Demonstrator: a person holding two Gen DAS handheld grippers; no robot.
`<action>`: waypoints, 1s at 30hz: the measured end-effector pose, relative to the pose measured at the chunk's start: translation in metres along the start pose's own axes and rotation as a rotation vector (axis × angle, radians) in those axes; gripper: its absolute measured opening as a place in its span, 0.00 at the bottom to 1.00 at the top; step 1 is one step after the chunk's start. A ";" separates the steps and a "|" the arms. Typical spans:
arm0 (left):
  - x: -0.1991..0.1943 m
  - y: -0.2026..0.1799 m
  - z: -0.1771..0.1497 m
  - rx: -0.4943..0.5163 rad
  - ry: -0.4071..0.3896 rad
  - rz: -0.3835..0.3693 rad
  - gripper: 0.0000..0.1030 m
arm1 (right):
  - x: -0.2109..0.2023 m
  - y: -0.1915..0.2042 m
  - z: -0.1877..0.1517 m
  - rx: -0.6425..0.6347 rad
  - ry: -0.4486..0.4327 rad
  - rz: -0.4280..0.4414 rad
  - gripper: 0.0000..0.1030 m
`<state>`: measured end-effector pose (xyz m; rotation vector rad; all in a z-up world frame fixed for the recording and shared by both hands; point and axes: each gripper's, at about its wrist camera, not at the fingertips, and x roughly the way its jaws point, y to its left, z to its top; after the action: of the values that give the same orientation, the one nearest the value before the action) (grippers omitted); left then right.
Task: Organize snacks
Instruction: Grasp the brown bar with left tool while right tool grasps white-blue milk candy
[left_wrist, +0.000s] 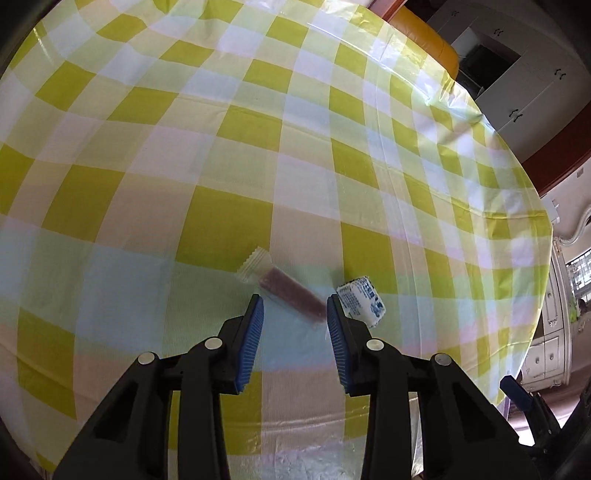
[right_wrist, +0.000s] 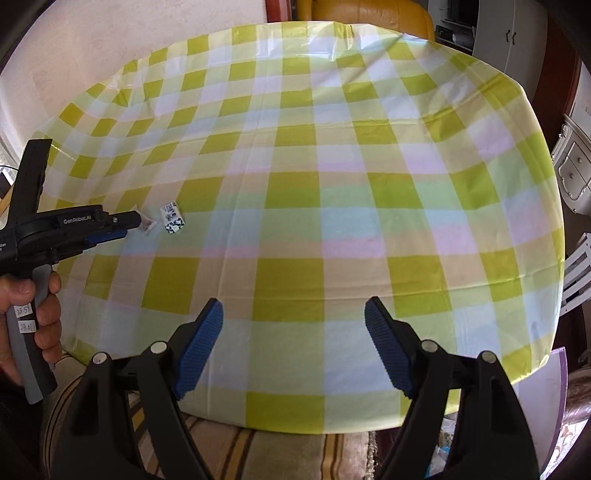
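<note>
Left gripper (left_wrist: 295, 306) is straddling, not squeezing, the brown snack stick (left_wrist: 291, 291) beside the blue-white packet (left_wrist: 364, 301); right gripper (right_wrist: 293, 314) is gaping empty; sorting barely begun

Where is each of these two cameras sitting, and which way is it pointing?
Left wrist: rides the left gripper, looking steeply down at the checked tablecloth; a brown snack stick lies just past its open blue pads, a white-and-blue packet beside.
Right wrist: rides the right gripper, open over bare cloth, facing across the table; the person's hand holds the left gripper at its left edge.
Shared: tablecloth, packet, stick, left gripper.
</note>
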<state>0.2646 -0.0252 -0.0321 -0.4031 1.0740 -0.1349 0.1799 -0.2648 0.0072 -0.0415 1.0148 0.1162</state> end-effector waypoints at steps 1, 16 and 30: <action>0.002 -0.003 0.003 0.014 -0.002 0.017 0.33 | 0.002 0.004 0.003 -0.009 -0.002 0.001 0.77; 0.010 -0.030 -0.004 0.335 -0.039 0.269 0.12 | 0.046 0.045 0.035 -0.067 -0.023 0.041 0.77; -0.035 0.011 -0.016 0.177 -0.113 0.193 0.12 | 0.099 0.113 0.061 -0.238 0.000 0.081 0.57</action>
<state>0.2330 -0.0088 -0.0134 -0.1451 0.9748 -0.0347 0.2705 -0.1391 -0.0426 -0.2175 0.9987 0.3109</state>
